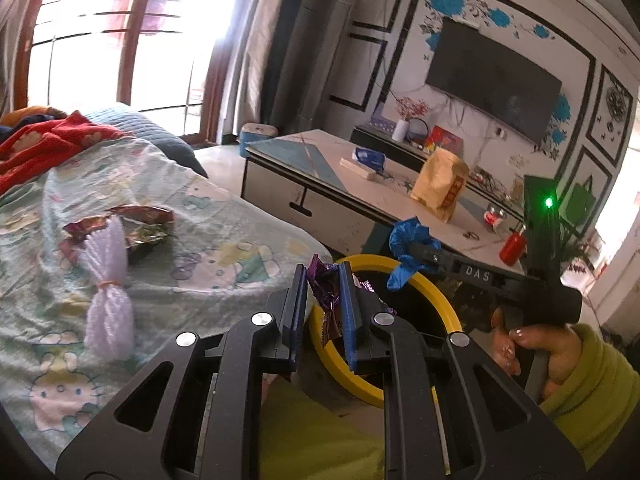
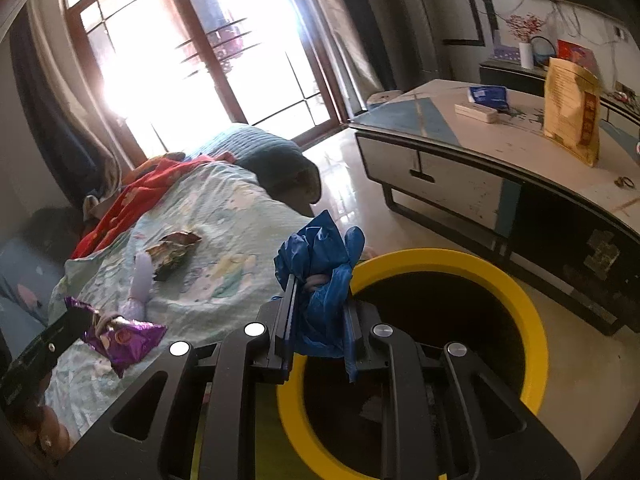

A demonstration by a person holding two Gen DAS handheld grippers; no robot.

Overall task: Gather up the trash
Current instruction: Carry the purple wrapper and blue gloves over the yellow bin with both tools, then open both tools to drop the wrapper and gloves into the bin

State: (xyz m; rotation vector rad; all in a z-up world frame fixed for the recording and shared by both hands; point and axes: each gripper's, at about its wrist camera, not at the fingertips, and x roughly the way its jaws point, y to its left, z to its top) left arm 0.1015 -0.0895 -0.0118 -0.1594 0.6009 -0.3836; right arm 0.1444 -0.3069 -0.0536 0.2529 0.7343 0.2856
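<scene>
My left gripper (image 1: 323, 276) is shut on a purple foil wrapper (image 1: 326, 300) and holds it over the near rim of the yellow-rimmed trash bin (image 1: 436, 292). My right gripper (image 2: 320, 288) is shut on a crumpled blue plastic glove (image 2: 320, 264) at the left rim of the same bin (image 2: 532, 320). The glove also shows in the left wrist view (image 1: 408, 248), and the purple wrapper in the right wrist view (image 2: 124, 340). A shiny brown foil wrapper (image 1: 140, 228) and a lilac yarn bundle (image 1: 108, 280) lie on the bed.
The bed has a pale cartoon-print cover (image 1: 208, 264) with a red blanket (image 1: 52, 140) and a grey-blue pillow (image 2: 272, 156). A low white table (image 2: 460, 148) holds a gold bag (image 2: 572, 112), a blue packet and a white box. A wall TV (image 1: 492, 80) hangs beyond.
</scene>
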